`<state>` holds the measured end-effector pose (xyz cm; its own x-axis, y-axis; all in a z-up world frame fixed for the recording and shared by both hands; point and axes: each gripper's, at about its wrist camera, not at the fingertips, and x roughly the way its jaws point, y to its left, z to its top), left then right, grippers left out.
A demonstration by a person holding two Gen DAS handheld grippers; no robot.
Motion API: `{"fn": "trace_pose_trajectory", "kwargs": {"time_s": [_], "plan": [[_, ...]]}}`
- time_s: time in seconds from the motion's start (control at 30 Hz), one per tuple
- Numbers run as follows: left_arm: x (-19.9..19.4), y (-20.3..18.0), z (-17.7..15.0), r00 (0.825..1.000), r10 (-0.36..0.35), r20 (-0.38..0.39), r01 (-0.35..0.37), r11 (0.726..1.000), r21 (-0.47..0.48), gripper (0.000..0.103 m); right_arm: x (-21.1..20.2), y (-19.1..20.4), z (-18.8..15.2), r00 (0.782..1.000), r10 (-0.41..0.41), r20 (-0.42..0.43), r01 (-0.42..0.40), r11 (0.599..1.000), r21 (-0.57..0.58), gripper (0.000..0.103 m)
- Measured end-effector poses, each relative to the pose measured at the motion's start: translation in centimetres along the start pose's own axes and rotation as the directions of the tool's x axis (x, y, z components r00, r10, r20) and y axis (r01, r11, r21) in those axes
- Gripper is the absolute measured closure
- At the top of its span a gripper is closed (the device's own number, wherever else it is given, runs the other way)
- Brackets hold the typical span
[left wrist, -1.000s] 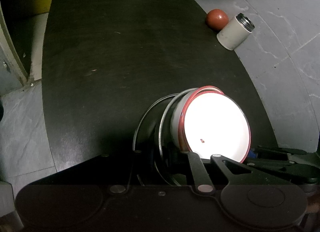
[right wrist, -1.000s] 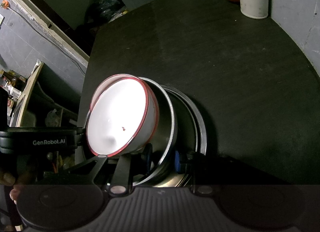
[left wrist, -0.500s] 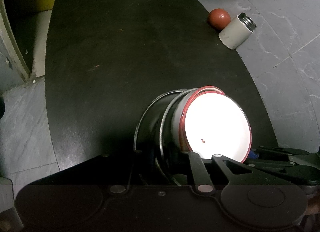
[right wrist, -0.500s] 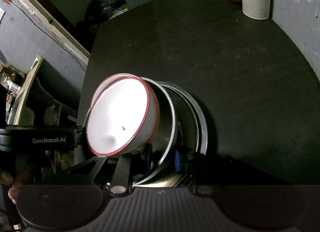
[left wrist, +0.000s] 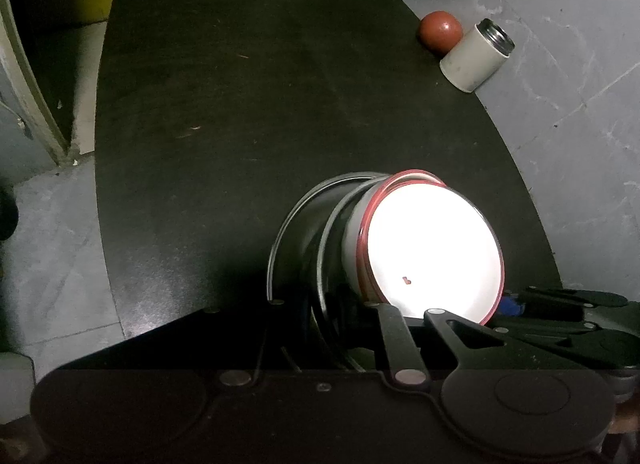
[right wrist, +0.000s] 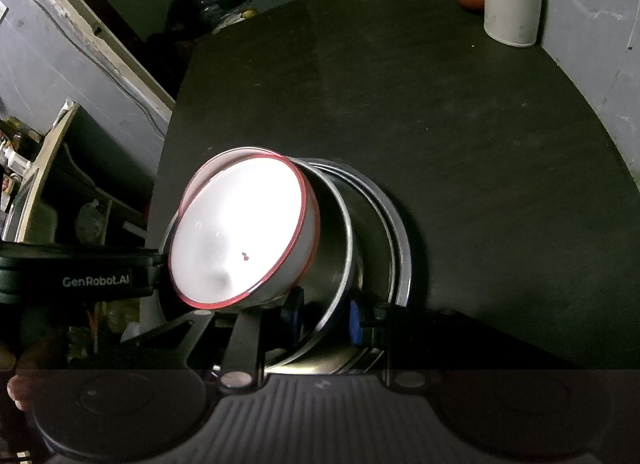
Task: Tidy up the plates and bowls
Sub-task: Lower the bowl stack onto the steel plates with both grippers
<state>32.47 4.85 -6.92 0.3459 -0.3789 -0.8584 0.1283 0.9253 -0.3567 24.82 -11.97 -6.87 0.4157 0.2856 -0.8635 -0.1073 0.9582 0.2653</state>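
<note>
Bowls (right wrist: 244,227) nest in steel plates (right wrist: 384,223): stiff, slick, rattly. Right tongs (right wrist: 324,318) pinch the steel bowl's rim; left tongs (left wrist: 404,306) clamp the white bowl's rim.

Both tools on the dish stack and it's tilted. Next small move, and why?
Probably level the stack and ease it down onto the table before opening either tool. The white bowl sits tilted inside the steel bowl, whose rim the right tool pinches. The left tool appears to clamp the white bowl's rim. Releasing now could let the bowls slide.
</note>
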Motion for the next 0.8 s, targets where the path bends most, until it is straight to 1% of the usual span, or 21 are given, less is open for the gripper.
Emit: {"fn": "trace_pose_trajectory", "kwargs": {"time_s": [0.3,0.43,0.67,0.8], "plan": [[0.0,-0.7,-0.1,0.999,0.043,0.017,-0.044,0.999,0.02,0.088,-0.1,0.1,-0.2,1.0,-0.008,0.002,0.008,1.0,-0.019,0.073],[-0.1,-1.0,-0.3,0.997,0.064,0.032,-0.064,0.998,0.025,0.087,-0.2,0.1,-0.2,1.0,-0.007,-0.001,0.007,0.999,-0.035,0.069],[-0.4,-1.1,-0.6,0.996,0.079,0.042,-0.079,0.997,0.018,0.087,-0.3,0.2,-0.4,1.0,-0.007,-0.005,0.006,0.998,-0.063,0.068],[-0.5,-1.3,-0.7,0.995,0.085,0.051,-0.086,0.996,0.005,0.084,-0.4,0.1,-0.5,1.0,-0.001,-0.006,0.0,0.997,-0.074,0.068]]}}
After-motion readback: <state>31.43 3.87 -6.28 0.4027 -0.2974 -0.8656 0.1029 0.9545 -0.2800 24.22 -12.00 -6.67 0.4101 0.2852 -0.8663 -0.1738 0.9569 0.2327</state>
